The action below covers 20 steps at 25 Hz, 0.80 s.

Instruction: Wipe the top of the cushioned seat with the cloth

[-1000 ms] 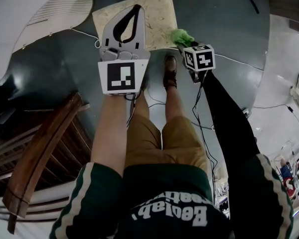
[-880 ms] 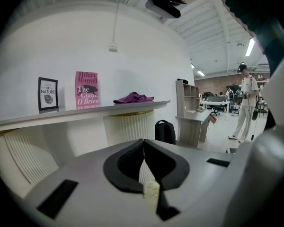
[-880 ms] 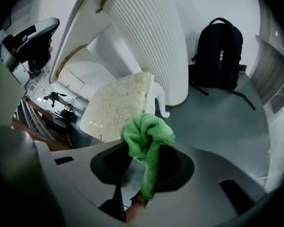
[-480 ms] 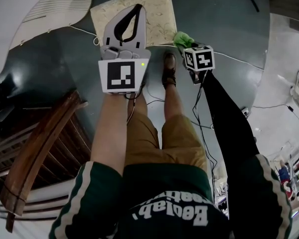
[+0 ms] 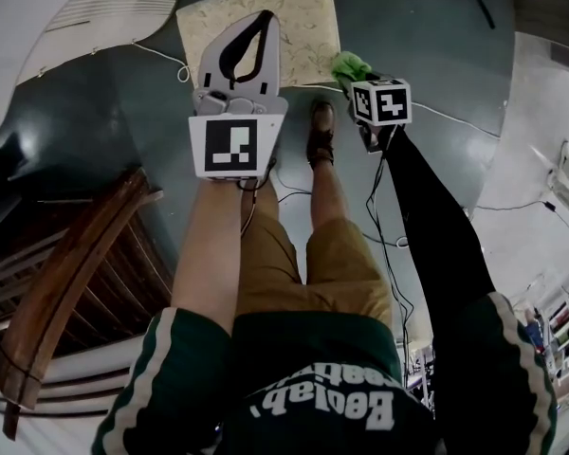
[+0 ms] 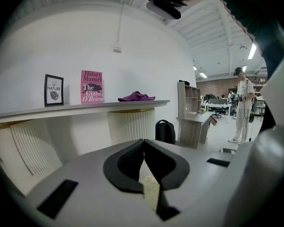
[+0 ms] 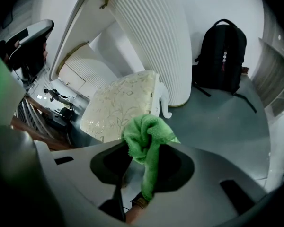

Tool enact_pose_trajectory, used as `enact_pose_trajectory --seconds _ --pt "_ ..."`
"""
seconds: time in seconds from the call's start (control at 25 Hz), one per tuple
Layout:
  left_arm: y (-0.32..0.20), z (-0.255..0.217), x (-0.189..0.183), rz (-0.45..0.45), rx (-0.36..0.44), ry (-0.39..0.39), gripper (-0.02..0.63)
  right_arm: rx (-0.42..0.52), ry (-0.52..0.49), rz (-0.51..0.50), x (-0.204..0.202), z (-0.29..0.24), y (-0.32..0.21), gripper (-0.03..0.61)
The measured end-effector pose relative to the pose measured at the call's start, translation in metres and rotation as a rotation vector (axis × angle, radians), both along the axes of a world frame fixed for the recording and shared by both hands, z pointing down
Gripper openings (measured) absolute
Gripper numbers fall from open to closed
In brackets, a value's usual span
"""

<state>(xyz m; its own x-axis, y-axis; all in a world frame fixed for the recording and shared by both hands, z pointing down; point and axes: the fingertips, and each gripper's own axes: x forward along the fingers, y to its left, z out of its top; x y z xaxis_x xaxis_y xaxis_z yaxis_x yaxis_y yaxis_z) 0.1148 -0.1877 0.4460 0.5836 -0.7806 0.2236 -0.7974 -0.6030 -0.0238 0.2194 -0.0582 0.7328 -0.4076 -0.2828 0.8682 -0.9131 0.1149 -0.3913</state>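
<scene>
Showing grey floor (image 5: 446,55) bearing floral cushioned seat (image 5: 308,12) at twelve o'clock, white cable (image 5: 161,53) at eleven, thin cable (image 5: 455,121) at two.

The right gripper (image 7: 146,151) has its dark jaws closed on a crumpled green microfibre cloth (image 7: 143,130), which bunches up above them and hangs down between them. Just beyond and to the left lies the square cream cushioned seat with a pale leaf pattern (image 7: 118,105), its curved white leg (image 7: 164,109) on the smooth grey floor (image 7: 222,126). Farther off rises a white ribbed column (image 7: 154,37), and to its right a black fabric backpack (image 7: 220,56) stands against the wall.
</scene>
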Motion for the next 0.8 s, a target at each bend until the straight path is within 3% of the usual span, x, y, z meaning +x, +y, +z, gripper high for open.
enact_pose_trajectory --seconds 0.36,0.8 --pt "-0.007 0.007 -0.024 -0.035 -0.002 -0.008 0.015 0.052 0.042 0.001 0.0 -0.006 -0.048 0.14" --pt "-0.021 0.012 -0.054 -0.063 -0.013 -0.015 0.017 0.048 0.092 0.024 0.005 -0.003 -0.076 0.141"
